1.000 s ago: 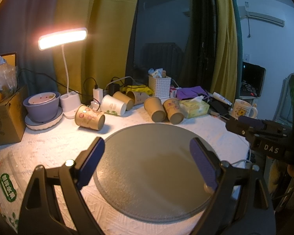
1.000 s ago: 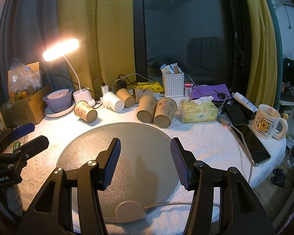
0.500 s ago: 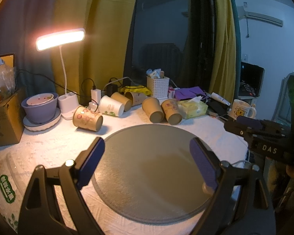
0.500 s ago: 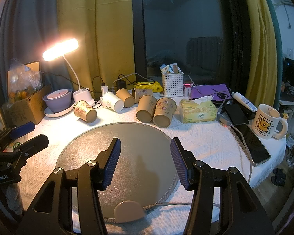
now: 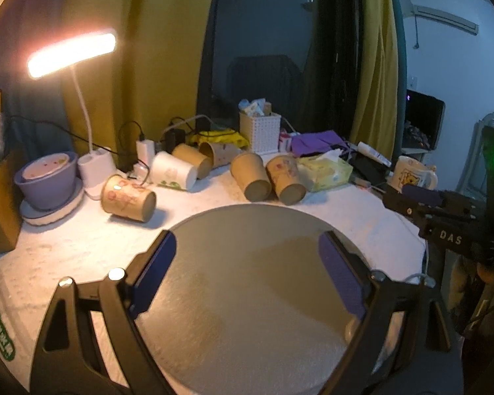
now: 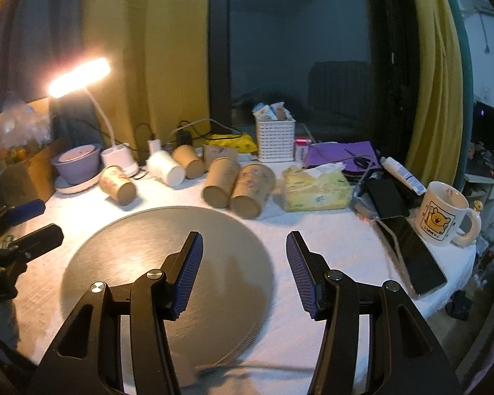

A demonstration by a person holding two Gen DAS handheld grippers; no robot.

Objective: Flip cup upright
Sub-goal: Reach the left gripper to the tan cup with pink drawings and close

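Note:
Several paper cups lie on their sides along the far edge of a round grey mat point(image 5: 247, 283) point(image 6: 168, 263). A printed cup point(image 5: 128, 198) point(image 6: 118, 185) lies at the left. A white cup point(image 5: 173, 175) point(image 6: 165, 168) and brown cups lie behind it. Two brown cups point(image 5: 250, 176) point(image 6: 250, 190) lie side by side in the middle, bases toward me. My left gripper point(image 5: 247, 270) is open and empty above the mat. My right gripper point(image 6: 245, 270) is open and empty above the mat's right edge; it also shows in the left wrist view point(image 5: 421, 202).
A lit desk lamp point(image 5: 70, 53), a purple bowl on a plate point(image 5: 46, 177), a white basket point(image 6: 275, 140), a tissue pack point(image 6: 316, 189), phones point(image 6: 411, 256) and a mug point(image 6: 444, 214) crowd the table's back and right side. A cardboard box point(image 6: 19, 171) stands left.
Both grippers have moved forward toward the cups, so the cups appear larger. The right gripper has shifted rightward over the mat's right edge. Both stay open.

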